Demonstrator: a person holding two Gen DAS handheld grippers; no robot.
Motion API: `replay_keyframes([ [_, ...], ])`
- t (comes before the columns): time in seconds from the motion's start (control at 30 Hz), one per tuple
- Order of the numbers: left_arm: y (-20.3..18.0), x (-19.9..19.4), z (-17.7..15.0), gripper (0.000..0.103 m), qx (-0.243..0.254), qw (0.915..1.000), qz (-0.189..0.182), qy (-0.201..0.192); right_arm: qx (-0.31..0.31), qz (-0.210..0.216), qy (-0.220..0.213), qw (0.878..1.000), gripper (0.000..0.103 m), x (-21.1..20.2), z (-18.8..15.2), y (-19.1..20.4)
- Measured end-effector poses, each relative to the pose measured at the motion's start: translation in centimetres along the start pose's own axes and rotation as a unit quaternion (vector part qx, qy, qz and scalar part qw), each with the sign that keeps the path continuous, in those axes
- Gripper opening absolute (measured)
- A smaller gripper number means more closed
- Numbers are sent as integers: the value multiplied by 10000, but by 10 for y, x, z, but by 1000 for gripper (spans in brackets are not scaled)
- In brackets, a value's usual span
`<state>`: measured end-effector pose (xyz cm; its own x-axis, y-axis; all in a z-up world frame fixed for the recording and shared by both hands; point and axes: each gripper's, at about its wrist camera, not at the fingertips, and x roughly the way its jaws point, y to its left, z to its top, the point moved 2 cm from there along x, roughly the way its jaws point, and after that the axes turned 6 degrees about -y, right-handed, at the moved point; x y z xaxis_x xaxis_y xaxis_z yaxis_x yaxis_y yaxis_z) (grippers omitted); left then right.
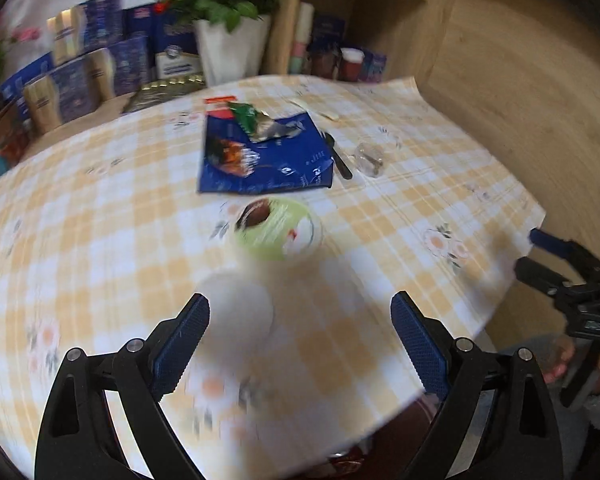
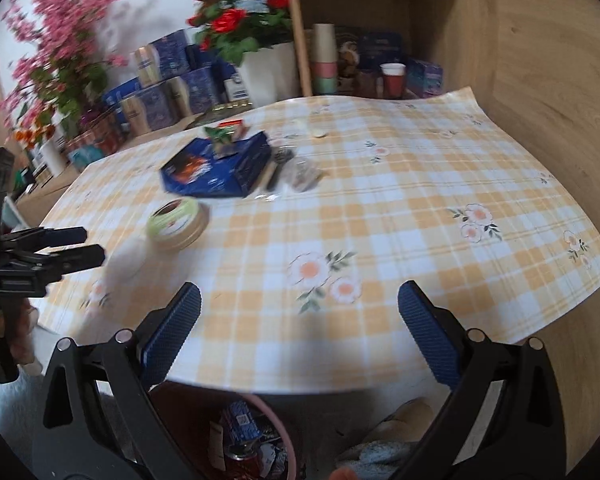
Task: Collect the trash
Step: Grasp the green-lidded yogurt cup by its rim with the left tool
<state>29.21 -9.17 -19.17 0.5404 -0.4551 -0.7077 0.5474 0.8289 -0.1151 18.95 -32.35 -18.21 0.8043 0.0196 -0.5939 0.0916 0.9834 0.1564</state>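
Hovering over the checked table (image 1: 100,208), the left gripper (image 1: 300,340) is spread wide with nothing held, a blurred white cup (image 1: 240,312) just beside its left finger. Risk here: closing early could knock that light cup over or off the near edge. The green-lidded tub (image 1: 278,232) sits just beyond it. The right gripper (image 2: 299,328) is equally wide and empty, the trash bin (image 2: 256,440) below

Home: floral tablecloth (image 2: 340,208), potted roses (image 2: 240,12)
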Motion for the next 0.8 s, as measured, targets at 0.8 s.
replay_keyframes([
  [0.8, 20, 79, 40, 80, -23, 9985, 505, 210, -27, 501, 297, 9983, 97, 51, 29, -17],
])
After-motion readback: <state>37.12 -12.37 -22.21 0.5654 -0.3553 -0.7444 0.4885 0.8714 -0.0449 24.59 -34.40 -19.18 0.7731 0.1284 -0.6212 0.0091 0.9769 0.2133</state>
